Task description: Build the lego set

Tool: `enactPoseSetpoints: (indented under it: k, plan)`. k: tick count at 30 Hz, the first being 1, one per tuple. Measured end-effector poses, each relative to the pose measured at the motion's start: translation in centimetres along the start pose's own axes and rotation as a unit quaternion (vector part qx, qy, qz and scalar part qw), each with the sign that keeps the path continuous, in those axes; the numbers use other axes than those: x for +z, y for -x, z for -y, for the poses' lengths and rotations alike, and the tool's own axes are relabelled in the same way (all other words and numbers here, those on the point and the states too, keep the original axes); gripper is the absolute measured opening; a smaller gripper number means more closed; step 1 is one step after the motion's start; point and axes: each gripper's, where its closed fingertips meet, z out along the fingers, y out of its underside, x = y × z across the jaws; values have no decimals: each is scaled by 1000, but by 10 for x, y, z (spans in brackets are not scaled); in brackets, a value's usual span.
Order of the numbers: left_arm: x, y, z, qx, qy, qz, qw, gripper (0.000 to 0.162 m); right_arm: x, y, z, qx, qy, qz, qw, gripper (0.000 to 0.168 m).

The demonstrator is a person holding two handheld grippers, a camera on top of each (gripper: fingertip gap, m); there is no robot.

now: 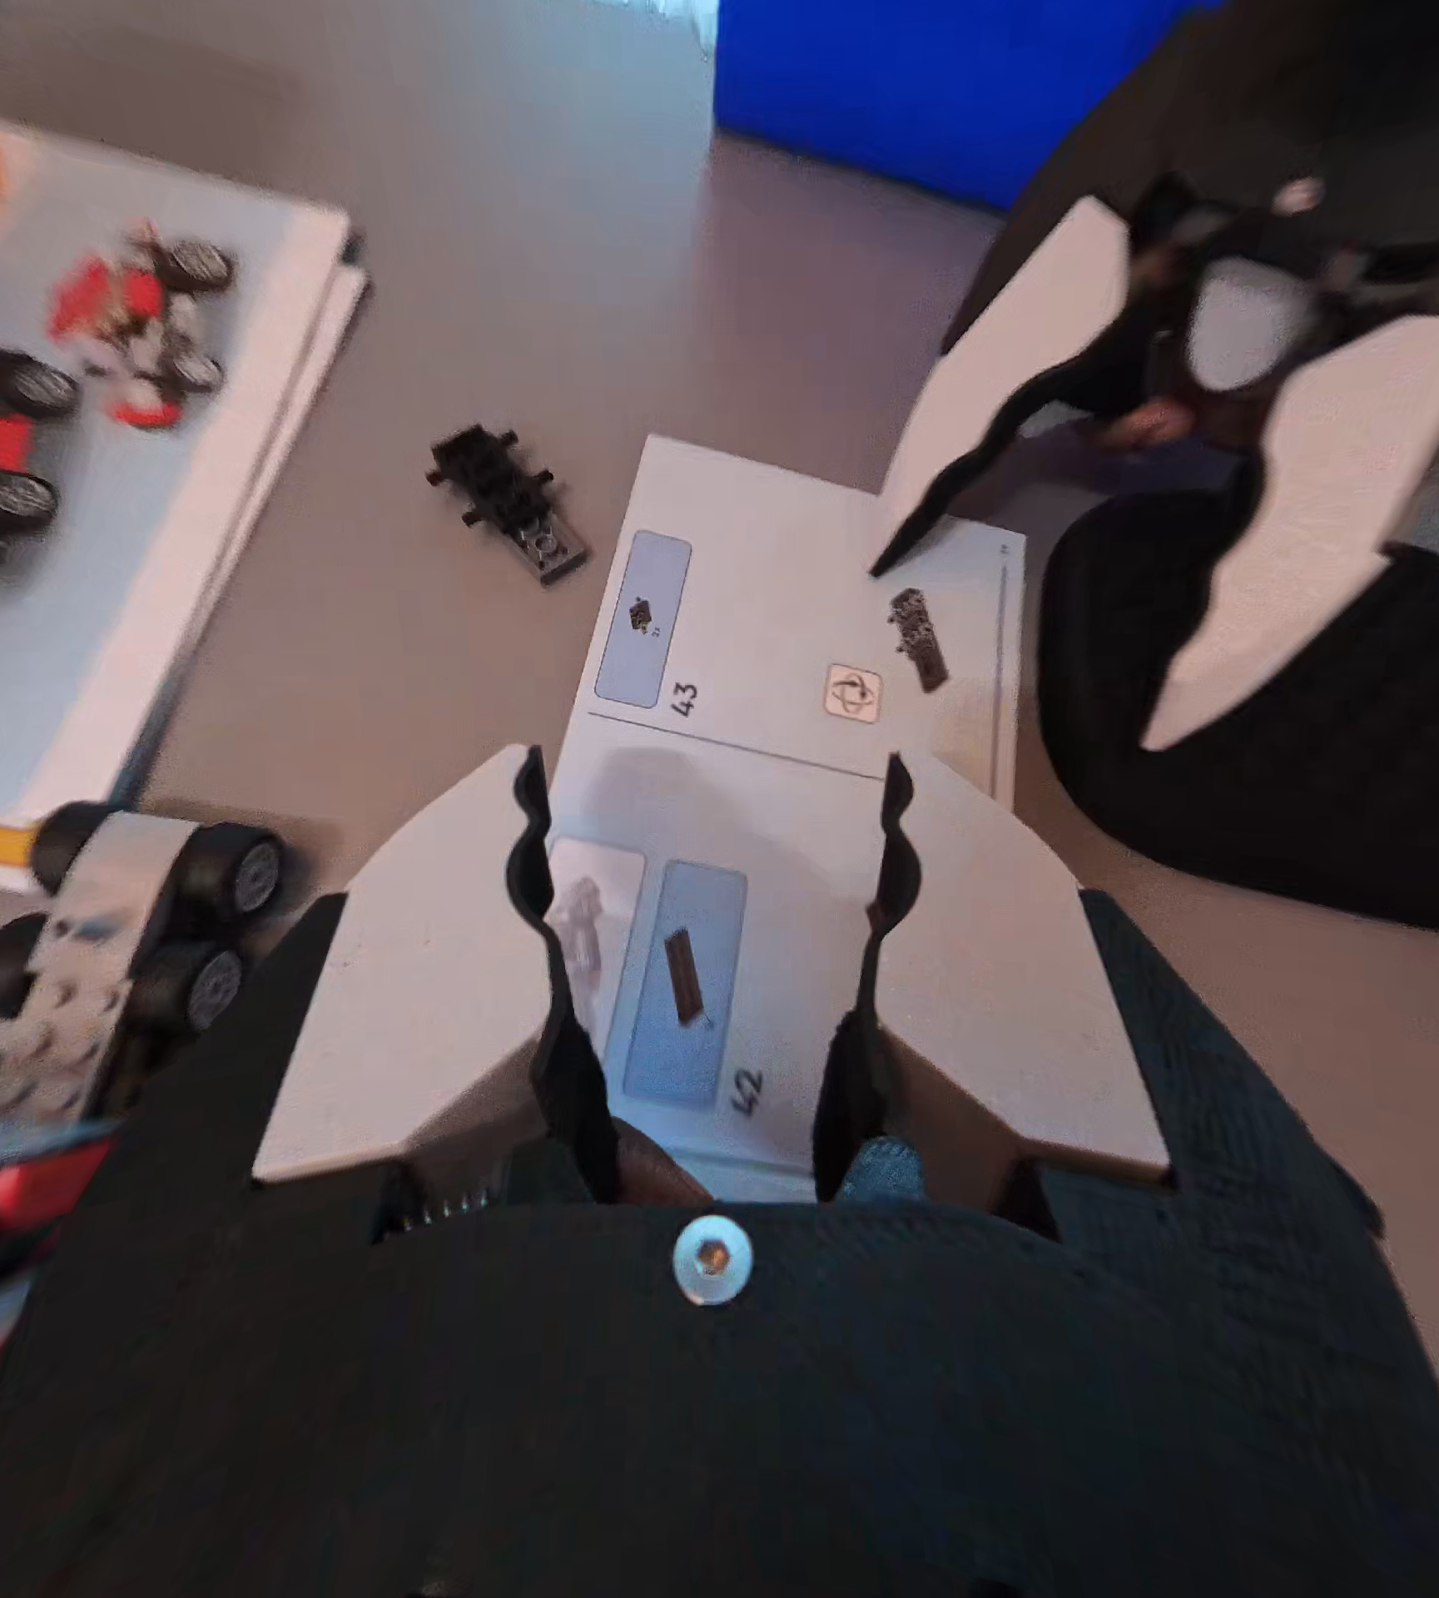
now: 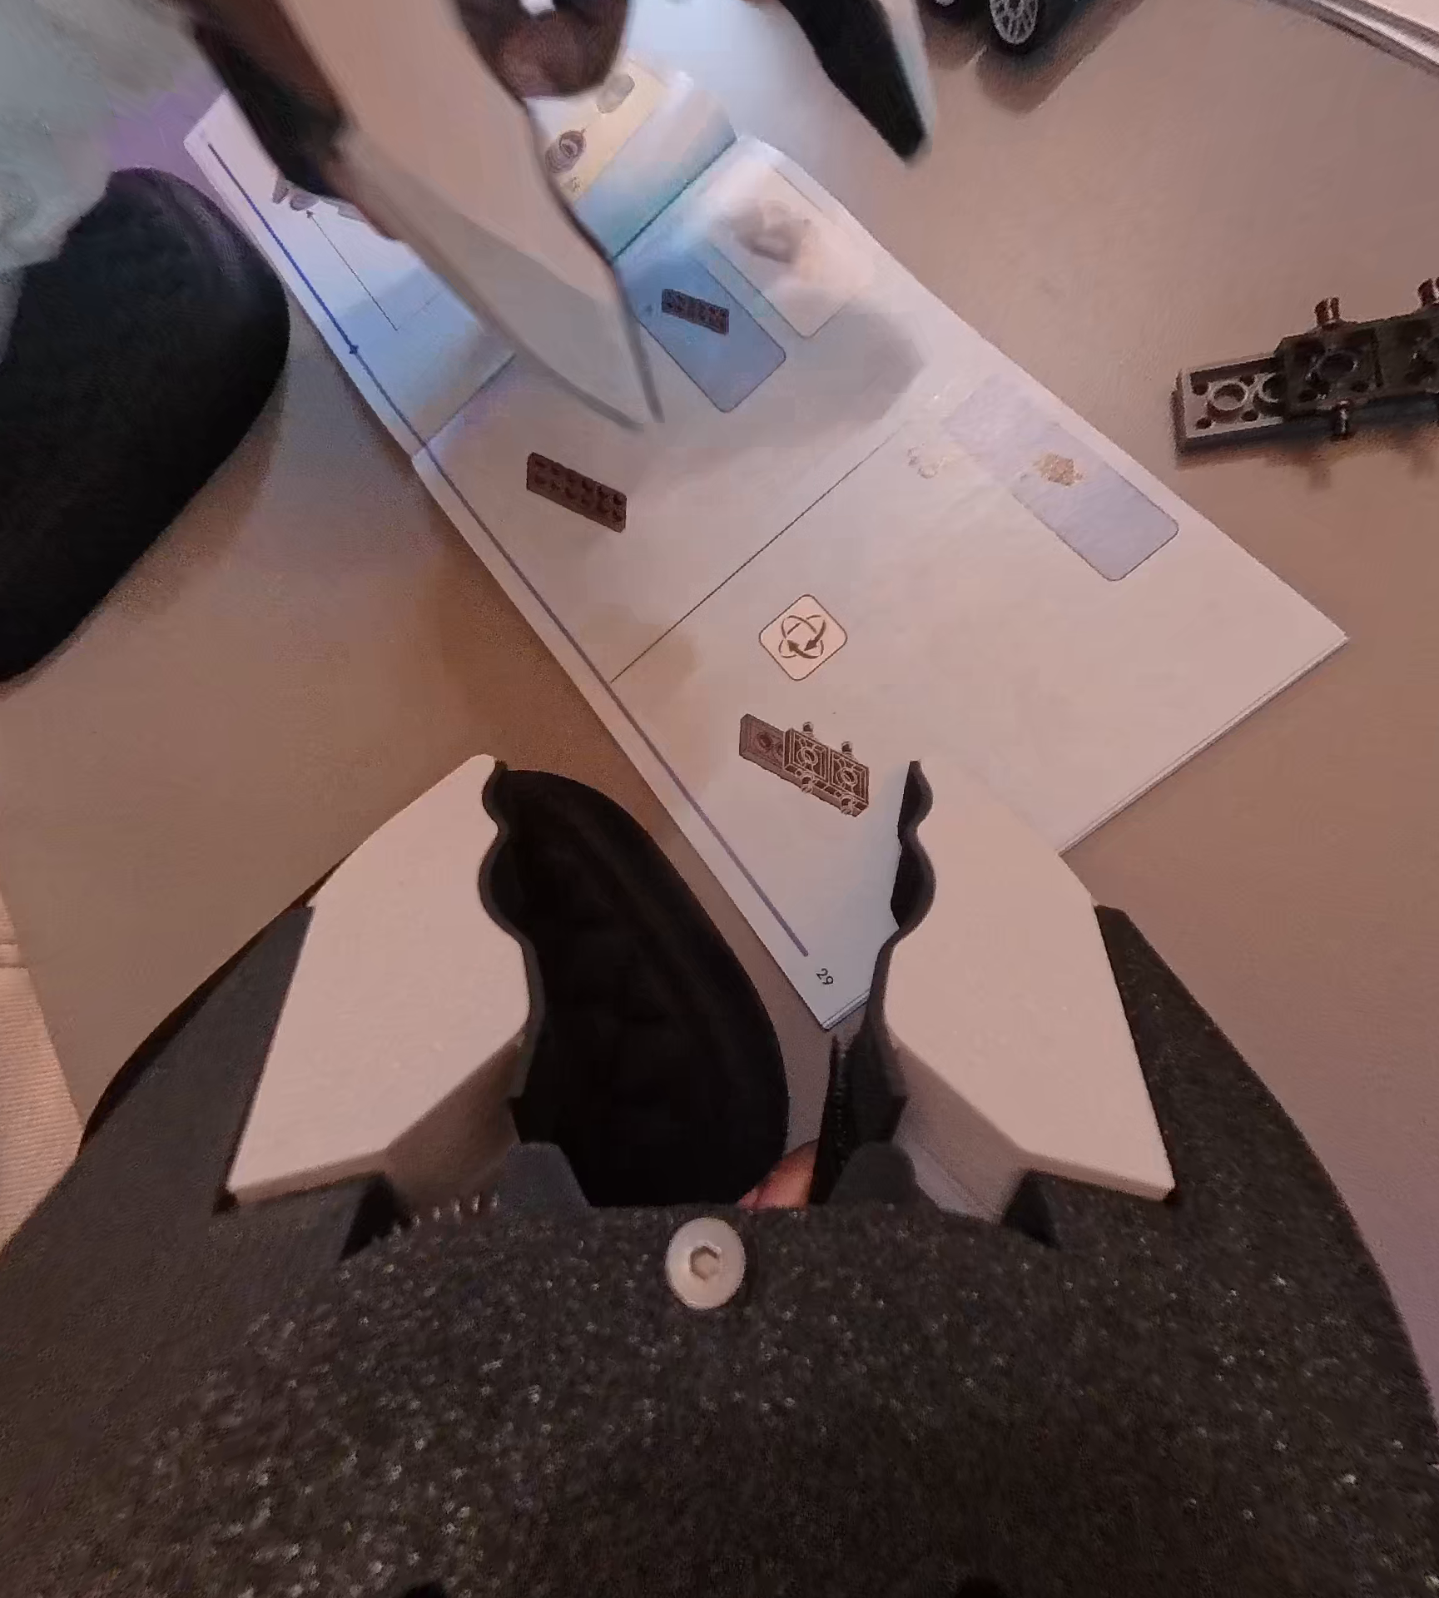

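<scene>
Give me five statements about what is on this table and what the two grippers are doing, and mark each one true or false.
1. The left gripper is open and holds nothing. True.
2. The right gripper is clamped on a brick. False: its jaws stand apart with nothing between them.
3. The black lego piece lies on the bare table, beside the instruction booklet. True.
4. The booklet is closed. False: it lies open, with printed building steps showing.
5. A wheeled lego vehicle sits near the left gripper, next to the lego box. True.
</scene>
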Motion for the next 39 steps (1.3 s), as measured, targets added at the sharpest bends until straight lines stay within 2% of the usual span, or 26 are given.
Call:
enactPoseSetpoints:
  k: [2, 5, 7, 13, 17, 20, 24, 28, 30, 33, 36, 39]
  plan:
    - [20, 7, -3, -23, 22, -6, 999, 73, 0, 0, -1, -7, 2, -5, 1000, 88]
    - [38, 14, -12, 19, 50, 24, 998, 66, 1, 0, -1, -21, 4, -7, 1000, 86]
    - [41, 12, -12, 47, 39, 33, 998, 59, 3, 0, 0, -29, -2, -7, 1000, 83]
    - [40, 13, -11, 38, 22, 36, 998, 56, 12, 2, 6, -48, -6, -19, 999, 80]
    - [39, 11, -9, 21, 13, 17, 1000, 63, 17, 5, 7, -68, 5, -33, 997, 82]
    - [32, 10, -1, -6, -26, -8, 1000, 66, 19, 4, 7, -83, 19, -51, 995, 80]
    - [20, 10, 12, -42, -87, -40, 995, 66, 29, 14, 14, -99, 23, -31, 994, 78]
    - [13, 14, 17, -56, -118, -36, 991, 66, 36, 14, 19, -120, 36, -34, 992, 70]
    - [15, 15, 15, -61, -108, -33, 992, 58, 35, 14, 20, -126, 29, -27, 991, 67]
    - [19, 14, 12, -53, -91, -32, 994, 36, 28, 13, 16, -121, 14, -8, 993, 65]
    - [12, 14, 17, -46, -118, -29, 991, 15, 13, 5, 17, -96, -25, -3, 995, 70]
    - [0, 17, 24, -65, -163, -48, 983, 5, -12, -23, 30, -47, -104, -47, 992, 67]
